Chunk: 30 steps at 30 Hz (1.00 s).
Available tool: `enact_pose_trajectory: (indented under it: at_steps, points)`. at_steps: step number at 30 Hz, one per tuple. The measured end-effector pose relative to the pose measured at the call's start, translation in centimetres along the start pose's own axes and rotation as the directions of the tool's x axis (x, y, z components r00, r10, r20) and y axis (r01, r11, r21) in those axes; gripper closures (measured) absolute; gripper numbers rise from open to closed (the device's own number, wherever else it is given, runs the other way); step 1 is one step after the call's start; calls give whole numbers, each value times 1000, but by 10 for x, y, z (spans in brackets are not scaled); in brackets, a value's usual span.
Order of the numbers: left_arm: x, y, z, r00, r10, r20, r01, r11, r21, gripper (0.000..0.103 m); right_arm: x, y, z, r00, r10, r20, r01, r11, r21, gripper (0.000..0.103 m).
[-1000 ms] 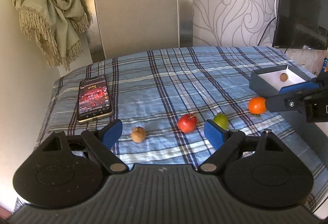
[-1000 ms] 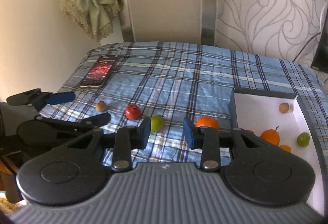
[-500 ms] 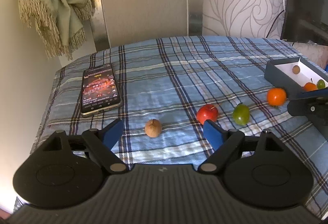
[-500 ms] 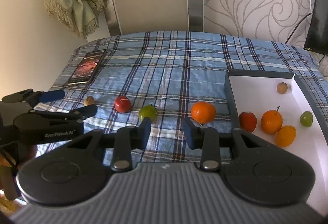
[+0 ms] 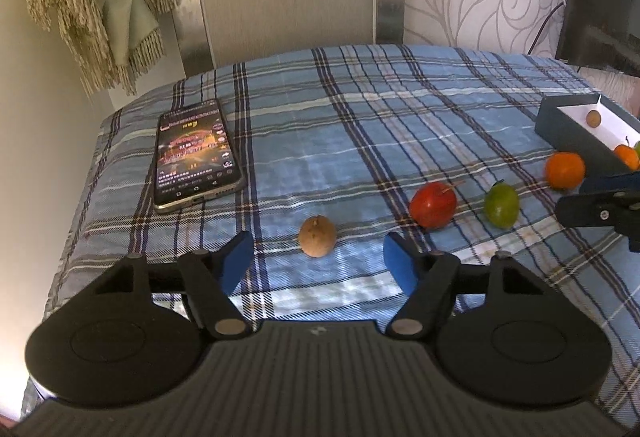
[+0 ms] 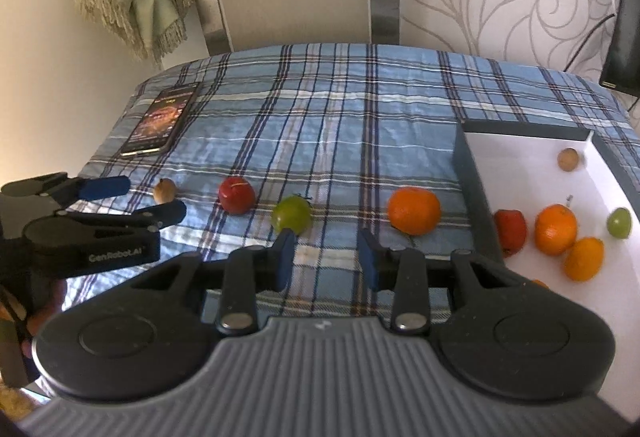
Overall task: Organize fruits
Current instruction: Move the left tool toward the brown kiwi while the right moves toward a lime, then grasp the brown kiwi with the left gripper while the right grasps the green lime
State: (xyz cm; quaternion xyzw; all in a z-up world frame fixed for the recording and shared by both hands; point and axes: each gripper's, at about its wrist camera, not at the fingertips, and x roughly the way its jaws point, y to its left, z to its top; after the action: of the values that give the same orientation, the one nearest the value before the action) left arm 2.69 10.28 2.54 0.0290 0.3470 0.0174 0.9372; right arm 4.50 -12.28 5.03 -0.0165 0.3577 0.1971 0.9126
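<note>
**Left hand-held gripper closes in on the brown fruit**

Both hand-held grippers have dropped lower and nearer the bed (image 5: 360, 125) over the last second. In the left wrist view the row of fruit has slid rightward, so the brown fruit (image 5: 317, 236) now lies between the blue pads; a second ago it sat beside the left one. The left hand-held gripper (image 5: 318, 263) is closing, pads short of the fruit and not touching. Judged from that, this pick is about to start.

The right hand-held gripper (image 6: 326, 257) is narrowly parted and empty, aimed between the green fruit (image 6: 291, 213) and the orange (image 6: 414, 210), both lying free on the plaid.

The box (image 6: 464, 173) at the bed's right edge already holds six or so fruits. Four remain in a row near the front edge: brown, red fruit (image 5: 433, 204), green, orange.

A phone (image 5: 195, 165) lies near the left edge, well apart from the row. Nothing blocks the brown fruit; it may roll on the soft cover.
</note>
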Motion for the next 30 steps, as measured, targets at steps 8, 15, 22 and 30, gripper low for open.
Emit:
enact_pose_trajectory:
  at_steps: [8,15,22,30]
  points:
    - [14,1,1,1000,-27,-14,27,1000,6,32,24,10,8,999,22,-27,-22,1000,-6,65]
    - [18,1,1,998,-59,-8,59,998,-2,39,40,13,12,999,26,-48,-26,1000,1,65]
    - [19,2,2,997,-75,-4,75,997,-2,41,47,14,16,998,29,-62,-29,1000,0,65]
    - [18,4,1,996,-86,1,86,996,-9,46,51,19,16,997,31,-68,-33,999,-23,65]
